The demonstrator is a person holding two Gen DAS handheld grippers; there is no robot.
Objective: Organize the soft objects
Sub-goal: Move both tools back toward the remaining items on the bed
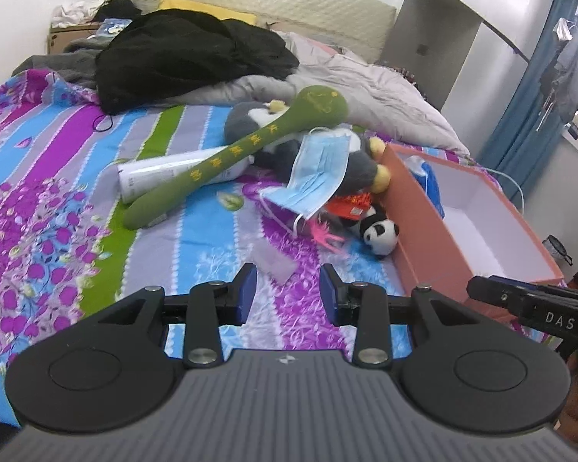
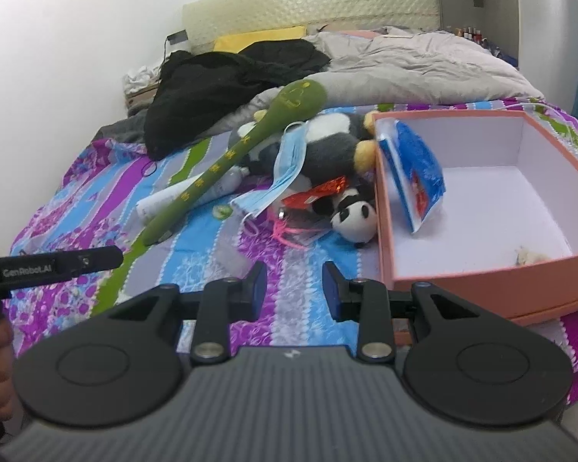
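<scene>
We have both grippers hovering empty over the bed (image 1: 57, 177), the left gripper (image 1: 288, 292) and the right gripper (image 2: 294, 288) each with fingers parted and nothing between them. The soft things lie heaped in the middle of both frames, just left of the orange box (image 2: 481, 292): a long green plush stick (image 1: 227, 158) propped across a big grey plush toy (image 1: 346, 165), a blue face mask (image 1: 320, 173) draped over that toy, and a small panda (image 2: 354, 217) touching the box wall. The panda looks light and squashy, so we judge it the easiest pick; closing on its round head or body should hold without slipping. The green stick is long and floppy, and we would take it near the middle of its shaft so neither end drags. The mask is thin and limp, best pinched at a folded edge, since its ear loops may snag on the toys under it. The grey toy is bulky for these fingers; a limb or ear seems the surest hold. A blue packet (image 2: 412, 177) already leans inside the box.
</scene>
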